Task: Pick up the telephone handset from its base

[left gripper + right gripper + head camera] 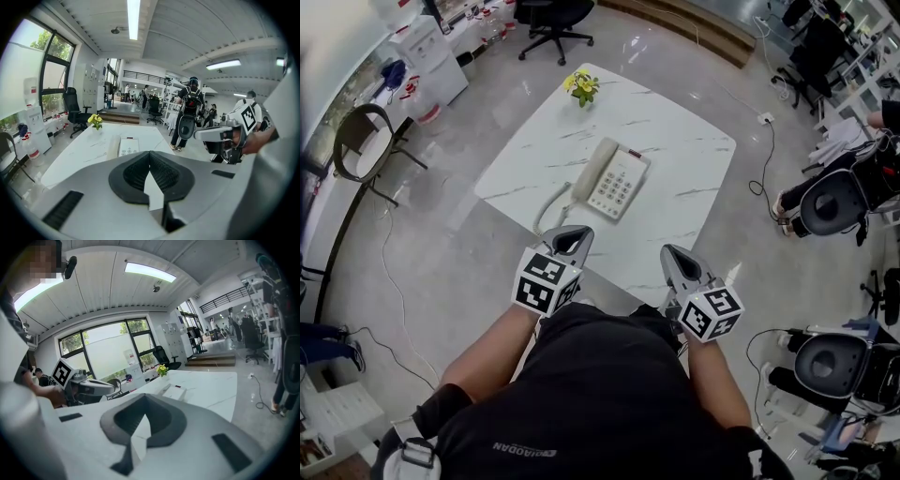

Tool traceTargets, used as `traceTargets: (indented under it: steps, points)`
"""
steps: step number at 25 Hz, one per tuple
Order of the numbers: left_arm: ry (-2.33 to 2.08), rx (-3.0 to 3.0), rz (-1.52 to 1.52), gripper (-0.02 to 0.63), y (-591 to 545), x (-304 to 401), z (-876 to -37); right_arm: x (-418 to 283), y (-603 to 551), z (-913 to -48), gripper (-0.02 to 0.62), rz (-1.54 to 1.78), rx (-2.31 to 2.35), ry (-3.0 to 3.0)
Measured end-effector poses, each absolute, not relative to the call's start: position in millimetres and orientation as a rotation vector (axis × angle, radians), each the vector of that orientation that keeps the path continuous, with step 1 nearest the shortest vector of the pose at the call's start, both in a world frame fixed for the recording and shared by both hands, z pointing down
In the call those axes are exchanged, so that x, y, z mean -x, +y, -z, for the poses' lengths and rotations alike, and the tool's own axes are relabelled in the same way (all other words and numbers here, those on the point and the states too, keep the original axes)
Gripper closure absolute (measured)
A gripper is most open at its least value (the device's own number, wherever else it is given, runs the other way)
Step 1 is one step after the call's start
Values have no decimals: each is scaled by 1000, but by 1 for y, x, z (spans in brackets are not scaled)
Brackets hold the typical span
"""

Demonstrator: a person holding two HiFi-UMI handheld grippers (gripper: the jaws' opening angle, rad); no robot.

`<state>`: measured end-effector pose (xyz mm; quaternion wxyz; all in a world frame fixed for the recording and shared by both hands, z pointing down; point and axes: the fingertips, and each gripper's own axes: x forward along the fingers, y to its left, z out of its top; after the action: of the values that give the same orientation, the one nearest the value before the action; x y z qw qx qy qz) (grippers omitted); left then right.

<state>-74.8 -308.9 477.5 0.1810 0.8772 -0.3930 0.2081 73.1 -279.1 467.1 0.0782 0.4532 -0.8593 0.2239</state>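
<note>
Left gripper (570,232) and right gripper (675,255), shut and empty, hover short of the handset (592,167) cradled on its base (621,183) on the table (684,141): likely light, stiff, slick plastic, best pinched mid-shaft.

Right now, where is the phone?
In the head view the telephone sits near the middle of the white marble table, handset on its left side, with the yellow flowers at the far edge beyond it.
</note>
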Motion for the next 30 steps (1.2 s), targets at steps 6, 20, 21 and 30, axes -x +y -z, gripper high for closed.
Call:
traceTargets:
  steps: [6,20,21,30]
  points:
    - [-1124,-2493,-591,601,-309,77,-477,-70,-278,-469,594,-664,-1353,-2577]
    - [-1157,-2496,-599,560,-311,85,-476,-64,-274,-469,594,-652,-1344,-2574]
    - [-1159,-2498,-601,557,-312,86,-476,-64,-274,-469,594,-652,-1343,-2573]
    - [-1186,-2499,-614,505,-314,92,-478,-63,-270,-473,594,-655,-1325,-2564]
